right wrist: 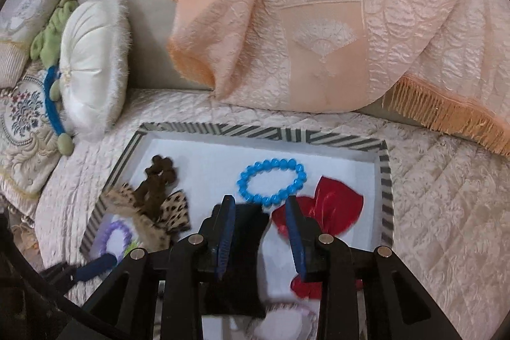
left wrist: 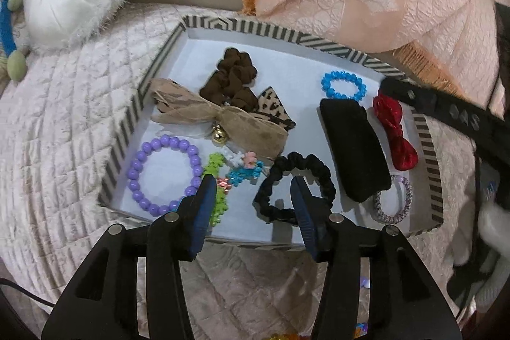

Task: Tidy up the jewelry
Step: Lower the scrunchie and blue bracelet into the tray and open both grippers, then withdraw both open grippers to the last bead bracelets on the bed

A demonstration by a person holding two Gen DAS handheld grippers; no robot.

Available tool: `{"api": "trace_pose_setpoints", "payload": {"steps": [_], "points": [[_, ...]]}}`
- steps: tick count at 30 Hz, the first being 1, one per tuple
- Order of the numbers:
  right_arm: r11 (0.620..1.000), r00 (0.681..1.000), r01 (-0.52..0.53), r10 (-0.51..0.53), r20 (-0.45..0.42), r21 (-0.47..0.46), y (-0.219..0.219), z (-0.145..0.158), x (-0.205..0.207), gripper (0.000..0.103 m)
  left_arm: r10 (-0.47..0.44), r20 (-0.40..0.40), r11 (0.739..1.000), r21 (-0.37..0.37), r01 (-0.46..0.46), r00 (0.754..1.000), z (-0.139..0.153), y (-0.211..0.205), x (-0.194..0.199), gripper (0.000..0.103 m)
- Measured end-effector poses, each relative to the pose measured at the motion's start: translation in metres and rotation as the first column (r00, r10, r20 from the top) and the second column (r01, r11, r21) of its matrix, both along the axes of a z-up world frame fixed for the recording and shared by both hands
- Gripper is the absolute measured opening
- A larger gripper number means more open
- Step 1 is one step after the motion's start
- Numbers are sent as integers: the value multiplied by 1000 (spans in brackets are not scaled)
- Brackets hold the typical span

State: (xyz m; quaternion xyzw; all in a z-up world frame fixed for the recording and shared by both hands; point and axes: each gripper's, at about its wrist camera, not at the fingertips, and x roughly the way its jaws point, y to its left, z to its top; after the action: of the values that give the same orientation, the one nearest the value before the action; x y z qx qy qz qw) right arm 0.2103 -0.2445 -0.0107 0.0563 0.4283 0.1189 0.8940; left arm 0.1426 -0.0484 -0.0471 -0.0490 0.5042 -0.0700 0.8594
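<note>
Two grippers hang over the striped tray (left wrist: 121, 142) on the quilted bed cover, and neither one grasps anything. I see my left gripper (left wrist: 251, 190) with its blue pads spread wide. The black scrunchie (left wrist: 296, 187) lies flat on the white tray floor under it: my right-hand pad sits over the inside of its loop, while the other pad sits off to the side over the green flower bracelet (left wrist: 216, 184), next to the purple bead bracelet (left wrist: 164, 176). Nothing is pinched between the pads; the scrunchie rests on the tray, released.

From the right wrist camera, my right gripper (right wrist: 259, 204) has its fingers parted a little, with bare tray floor showing in the gap. The black pad-like piece (right wrist: 248, 215) lies under and beside the left finger, the red bow (right wrist: 334, 206) under and beside the right one. The blue bead bracelet (right wrist: 271, 182) lies just beyond the fingertips, apart from them.

Farther back in the tray sit the brown scrunchie (left wrist: 232, 82) and a beige ribbon bow (left wrist: 220, 120) over a leopard-print bow (left wrist: 274, 107). A speckled hair tie (left wrist: 395, 199) peeks out beside the black piece.
</note>
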Motion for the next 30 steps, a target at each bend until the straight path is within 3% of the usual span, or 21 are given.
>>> {"api": "trace_pose_setpoints", "payload": {"steps": [7, 10, 30], "points": [[1000, 1000, -8, 7, 14, 21, 0, 9, -41, 31, 26, 42, 999, 23, -27, 999, 18, 10, -17, 48], [1000, 1000, -8, 7, 22, 23, 1, 12, -63, 40, 34, 59, 998, 41, -37, 998, 24, 17, -30, 48], [999, 998, -8, 5, 62, 39, 5, 28, -184, 43, 27, 131, 998, 61, -35, 991, 61, 37, -129, 48]]}}
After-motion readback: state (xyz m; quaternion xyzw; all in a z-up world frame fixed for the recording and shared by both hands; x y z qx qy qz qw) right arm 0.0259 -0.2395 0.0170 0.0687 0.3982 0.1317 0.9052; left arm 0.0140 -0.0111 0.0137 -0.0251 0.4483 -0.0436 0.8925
